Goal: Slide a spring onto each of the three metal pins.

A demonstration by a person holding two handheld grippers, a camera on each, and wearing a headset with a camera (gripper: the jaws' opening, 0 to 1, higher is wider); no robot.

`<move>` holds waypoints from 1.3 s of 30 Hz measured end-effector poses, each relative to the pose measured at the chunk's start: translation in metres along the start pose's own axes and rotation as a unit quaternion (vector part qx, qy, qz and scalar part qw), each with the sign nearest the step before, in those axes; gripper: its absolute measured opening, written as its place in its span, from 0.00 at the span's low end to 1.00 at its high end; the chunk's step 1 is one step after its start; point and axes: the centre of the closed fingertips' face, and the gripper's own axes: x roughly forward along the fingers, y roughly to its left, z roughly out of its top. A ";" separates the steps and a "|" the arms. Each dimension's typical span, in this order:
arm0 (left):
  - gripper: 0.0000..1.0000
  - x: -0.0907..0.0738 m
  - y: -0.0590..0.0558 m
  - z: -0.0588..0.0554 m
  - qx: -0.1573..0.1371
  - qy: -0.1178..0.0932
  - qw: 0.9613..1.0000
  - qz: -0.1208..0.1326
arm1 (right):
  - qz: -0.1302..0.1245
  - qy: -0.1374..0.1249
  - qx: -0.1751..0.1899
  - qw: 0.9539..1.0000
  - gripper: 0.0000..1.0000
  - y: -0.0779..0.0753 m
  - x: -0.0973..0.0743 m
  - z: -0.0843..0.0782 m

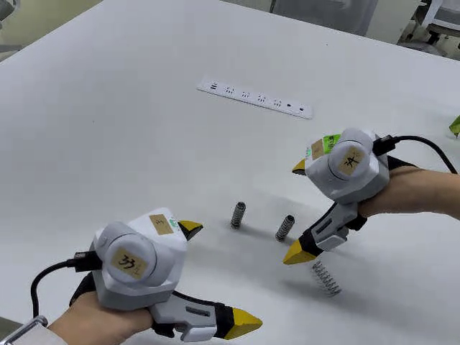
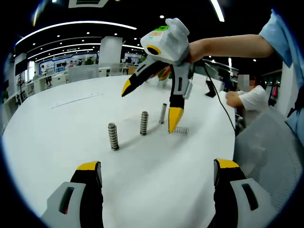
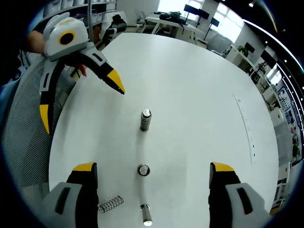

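**Spring-fitting task, about two-thirds complete as judged from the layout.** The first pin (image 1: 238, 214) and the second pin (image 1: 285, 227) are standing upright on the white tabletop (image 1: 108, 108), each wearing a coiled spring along its shaft. The third pin (image 2: 163, 113), last in the same row, is standing bare; its smooth shaft is showing in both gripper views. The loose spring (image 1: 325, 278) is lying on its side on the tabletop, just beside that bare pin and held by neither tool.

The right hand-held gripper (image 1: 295, 211) is hanging over the end of the row where the third pin stands. Its jaws are spread wide with nothing between them. Its lower yellow tip is pointing down near the third pin and the loose spring, though whether it is touching either cannot be told. The left hand-held gripper (image 1: 220, 274) is hovering at the opposite end of the row, beside the first pin, with its jaws likewise wide apart and gripping nothing. A power strip (image 1: 255, 98) is lying farther back on the tabletop, well apart from the work.

Remaining, as judged here: picking up the loose spring, turning it upright over the third pin, and sliding it down the shaft.
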 end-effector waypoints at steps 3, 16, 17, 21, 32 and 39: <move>1.00 -0.001 0.001 0.000 -0.001 0.000 1.000 0.003 | -0.004 -0.009 0.011 1.000 0.99 0.002 -0.003 -0.003; 1.00 0.001 0.003 0.002 0.004 -0.004 1.000 0.008 | -0.041 -0.062 0.087 0.993 0.99 0.006 -0.034 -0.014; 1.00 0.002 0.002 0.002 0.005 -0.003 1.000 0.007 | -0.045 -0.065 0.092 0.993 0.99 0.007 -0.037 -0.015; 1.00 0.003 -0.001 0.003 0.008 -0.002 1.000 0.005 | -0.067 -0.086 0.121 0.987 0.99 0.012 -0.050 -0.023; 1.00 0.003 -0.002 0.003 0.011 0.001 1.000 0.005 | -0.108 -0.110 0.178 0.972 0.99 0.039 -0.077 -0.053; 1.00 0.002 0.001 0.007 0.019 0.003 1.000 0.003 | -0.131 -0.126 0.216 0.959 0.99 0.057 -0.090 -0.064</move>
